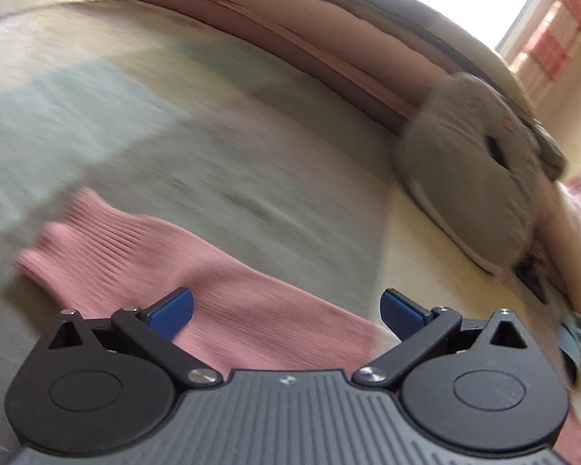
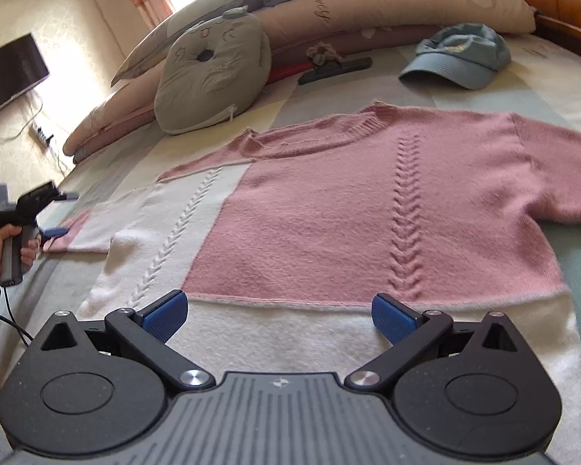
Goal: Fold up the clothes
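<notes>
A pink and white knit sweater [image 2: 329, 209] lies flat on the bed, front up, with its collar toward the pillows. My right gripper [image 2: 279, 316] hovers open over the white hem band, holding nothing. In the right wrist view, my left gripper [image 2: 60, 213] is held in a hand at the far left, open at the pink cuff of the sweater's left sleeve. The left wrist view is motion-blurred: my left gripper [image 1: 286, 312] stands open just above the ribbed pink sleeve cuff [image 1: 108, 255], with nothing between its blue pads.
A grey round cushion [image 2: 213, 69] and long pillows [image 2: 406, 4] line the head of the bed. A blue cap [image 2: 457, 58] and a black-handled tool [image 2: 333, 69] lie beyond the collar. A television [image 2: 7, 73] hangs on the left wall.
</notes>
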`<state>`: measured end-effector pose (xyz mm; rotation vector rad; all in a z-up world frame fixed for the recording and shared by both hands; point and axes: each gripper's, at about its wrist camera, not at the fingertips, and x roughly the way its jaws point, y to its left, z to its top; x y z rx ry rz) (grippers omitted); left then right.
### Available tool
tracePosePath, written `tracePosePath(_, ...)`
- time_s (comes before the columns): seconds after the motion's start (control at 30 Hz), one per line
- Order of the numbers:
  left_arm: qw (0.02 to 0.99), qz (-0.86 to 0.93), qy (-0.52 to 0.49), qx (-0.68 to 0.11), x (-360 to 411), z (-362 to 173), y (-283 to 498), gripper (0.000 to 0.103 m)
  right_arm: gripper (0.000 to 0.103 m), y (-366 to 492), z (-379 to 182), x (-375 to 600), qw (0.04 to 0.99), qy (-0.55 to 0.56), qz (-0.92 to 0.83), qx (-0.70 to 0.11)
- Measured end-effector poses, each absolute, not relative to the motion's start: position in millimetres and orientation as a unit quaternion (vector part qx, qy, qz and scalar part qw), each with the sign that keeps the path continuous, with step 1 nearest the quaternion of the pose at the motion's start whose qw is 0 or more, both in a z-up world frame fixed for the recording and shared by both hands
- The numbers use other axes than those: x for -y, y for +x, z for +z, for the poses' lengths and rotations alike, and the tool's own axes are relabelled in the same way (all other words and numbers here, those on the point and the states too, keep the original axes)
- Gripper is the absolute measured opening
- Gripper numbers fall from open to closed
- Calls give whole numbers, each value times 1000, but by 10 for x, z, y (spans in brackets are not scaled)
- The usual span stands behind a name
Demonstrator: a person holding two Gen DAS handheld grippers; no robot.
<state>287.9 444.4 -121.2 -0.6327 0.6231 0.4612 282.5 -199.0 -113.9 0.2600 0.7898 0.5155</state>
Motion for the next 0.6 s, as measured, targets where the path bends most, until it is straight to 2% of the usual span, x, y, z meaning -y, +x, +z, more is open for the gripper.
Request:
tracePosePath(0.2,881,150,-337,-297,-4246,-1084,2884,102,103,2854,-1128,2114,875,172,245,-380)
tracePosePath(0.4,881,26,-320,-346,-3743,-1110,3062,102,103,2816,-1101,1982,872,156,260,-383)
tracePosePath(0.6,881,97,-294,-357,-3837,-1149,2950,102,103,2771,-1027,1834,874,131,270,-383)
